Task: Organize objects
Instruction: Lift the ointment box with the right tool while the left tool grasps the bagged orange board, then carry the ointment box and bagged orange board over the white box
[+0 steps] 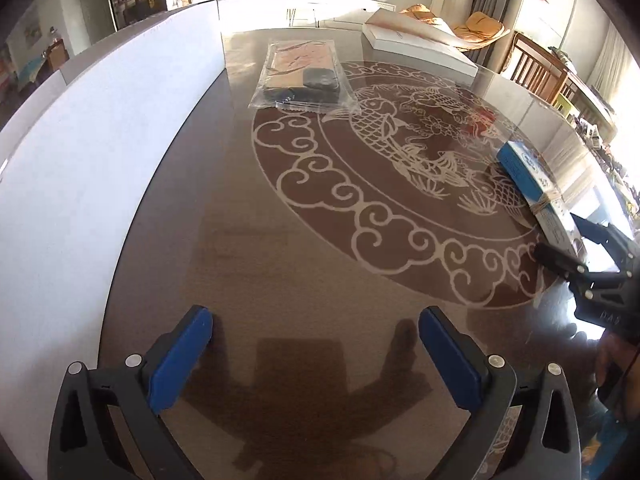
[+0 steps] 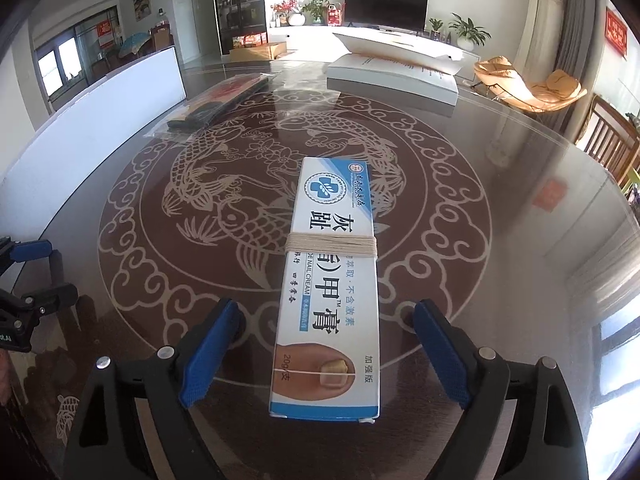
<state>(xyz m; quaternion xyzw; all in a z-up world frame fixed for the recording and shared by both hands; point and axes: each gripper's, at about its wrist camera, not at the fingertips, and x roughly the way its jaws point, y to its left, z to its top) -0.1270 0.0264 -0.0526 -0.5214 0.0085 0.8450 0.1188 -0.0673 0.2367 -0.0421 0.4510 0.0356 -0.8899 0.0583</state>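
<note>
You are working at a dark glass table (image 2: 500, 184) with pale fish and curly clouds drawn in a big round ring on it. Sunlight shines off the glass. Along one side stands a long white board (image 1: 92, 152). At the far end lies a flat white box (image 2: 394, 76) with its lid tipped up. Behind it the room has a dark TV (image 2: 386, 4), green plants in pots (image 2: 468, 32), a tan lounge chair (image 2: 528, 84) and a wooden chair (image 2: 608, 140).

A clear plastic bag (image 1: 304, 76) with dark and tan things inside lies flat near the white board, well away from your hands.

The blue and white cream box (image 2: 328, 292) lies flat on the fish picture, with pale string wound around its middle (it says nail cream on the side). Your right gripper (image 2: 328, 356) tilts down over the near end of this box. Its blue pads (image 2: 208, 356) stand wide apart, one on each side of the box, and they do not touch it.

Your left gripper (image 1: 316, 360) also tilts down, over bare table near the white board. Its pads are spread wide too, with nothing between them, and its shadow falls on the glass below
</note>
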